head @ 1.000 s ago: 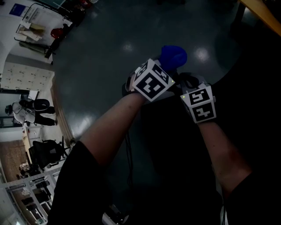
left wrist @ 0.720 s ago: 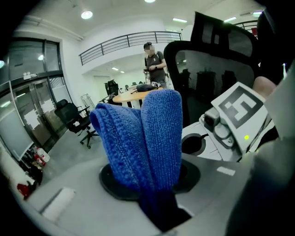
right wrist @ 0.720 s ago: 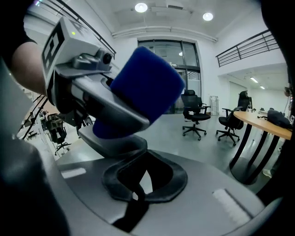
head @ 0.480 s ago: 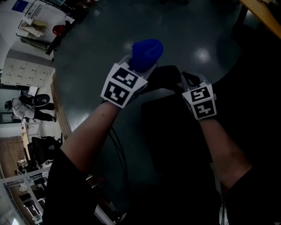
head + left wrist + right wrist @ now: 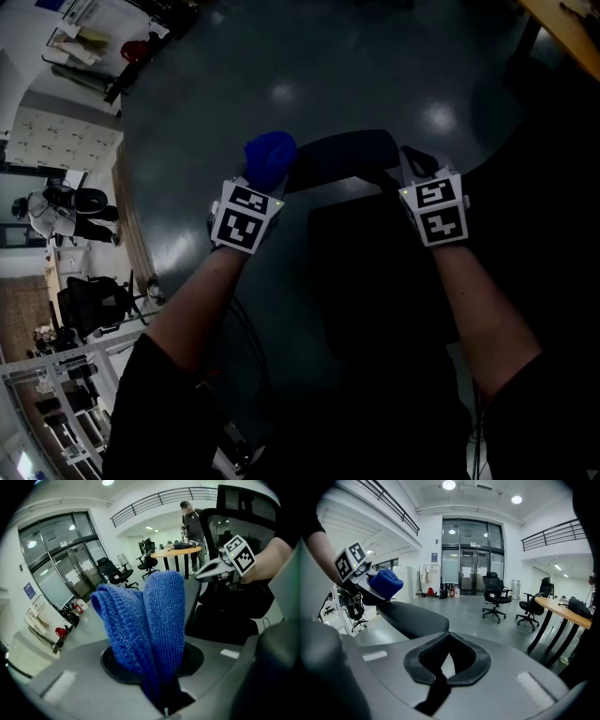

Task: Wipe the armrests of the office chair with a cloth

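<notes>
A folded blue cloth (image 5: 270, 157) stands up from my left gripper (image 5: 262, 180), which is shut on it. The cloth sits at the left end of the office chair's black armrest (image 5: 342, 154); whether it touches the pad I cannot tell. In the left gripper view the cloth (image 5: 152, 620) fills the middle and hides the jaw tips. My right gripper (image 5: 412, 165) is at the armrest's right end, shut with nothing between its jaws. From the right gripper view the armrest (image 5: 411, 615) runs leftward to the cloth (image 5: 384, 585).
The chair's dark seat (image 5: 375, 272) lies below both hands and its backrest (image 5: 239, 503) rises at the right. A wooden table (image 5: 562, 611) and other office chairs (image 5: 496, 595) stand across the grey floor. A person (image 5: 58, 220) is far left.
My left gripper has carried the blue cloth leftward and nearer to me, from the armrest's right part to its left end. The right gripper has barely moved.
</notes>
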{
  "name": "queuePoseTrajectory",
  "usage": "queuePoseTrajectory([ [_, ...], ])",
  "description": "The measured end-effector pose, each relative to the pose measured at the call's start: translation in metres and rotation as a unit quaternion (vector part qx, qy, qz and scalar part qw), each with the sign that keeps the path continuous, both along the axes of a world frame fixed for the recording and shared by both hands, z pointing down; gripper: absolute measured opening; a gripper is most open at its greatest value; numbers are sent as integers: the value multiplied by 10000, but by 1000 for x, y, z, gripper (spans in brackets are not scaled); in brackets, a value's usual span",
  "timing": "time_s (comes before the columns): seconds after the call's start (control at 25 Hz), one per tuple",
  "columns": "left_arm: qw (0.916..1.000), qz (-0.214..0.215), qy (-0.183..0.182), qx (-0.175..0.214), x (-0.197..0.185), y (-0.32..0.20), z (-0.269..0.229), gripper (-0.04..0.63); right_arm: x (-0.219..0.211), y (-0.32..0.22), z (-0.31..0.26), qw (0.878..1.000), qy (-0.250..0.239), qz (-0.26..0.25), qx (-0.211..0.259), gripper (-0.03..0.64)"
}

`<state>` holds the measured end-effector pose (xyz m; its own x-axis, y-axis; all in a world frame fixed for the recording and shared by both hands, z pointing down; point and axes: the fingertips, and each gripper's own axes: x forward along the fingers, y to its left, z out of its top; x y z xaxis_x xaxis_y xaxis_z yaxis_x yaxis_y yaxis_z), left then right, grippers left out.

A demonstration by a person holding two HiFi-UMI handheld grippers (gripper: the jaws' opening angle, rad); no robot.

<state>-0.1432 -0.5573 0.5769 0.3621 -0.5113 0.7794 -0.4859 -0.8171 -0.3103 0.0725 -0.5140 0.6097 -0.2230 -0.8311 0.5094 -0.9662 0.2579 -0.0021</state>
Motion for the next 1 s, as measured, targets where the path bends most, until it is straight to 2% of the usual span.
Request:
queuePoseTrajectory([
  [0.16, 9976, 91, -680, 120, -1, 9, 7, 137, -11, 1, -3, 10000, 32, 41, 21, 2],
  [0.28, 9956, 301, -876, 104, 11, 19, 7, 137, -13, 3, -5, 10000, 32, 38, 20, 2],
  [0.52, 9928, 737, -937, -99, 49, 46, 18, 140, -15, 5, -4, 10000, 12, 70, -9, 2],
  [1.0, 9887, 1175, -836, -408, 119, 64, 21, 140, -21, 11, 2, 9995, -244, 120, -184, 2],
])
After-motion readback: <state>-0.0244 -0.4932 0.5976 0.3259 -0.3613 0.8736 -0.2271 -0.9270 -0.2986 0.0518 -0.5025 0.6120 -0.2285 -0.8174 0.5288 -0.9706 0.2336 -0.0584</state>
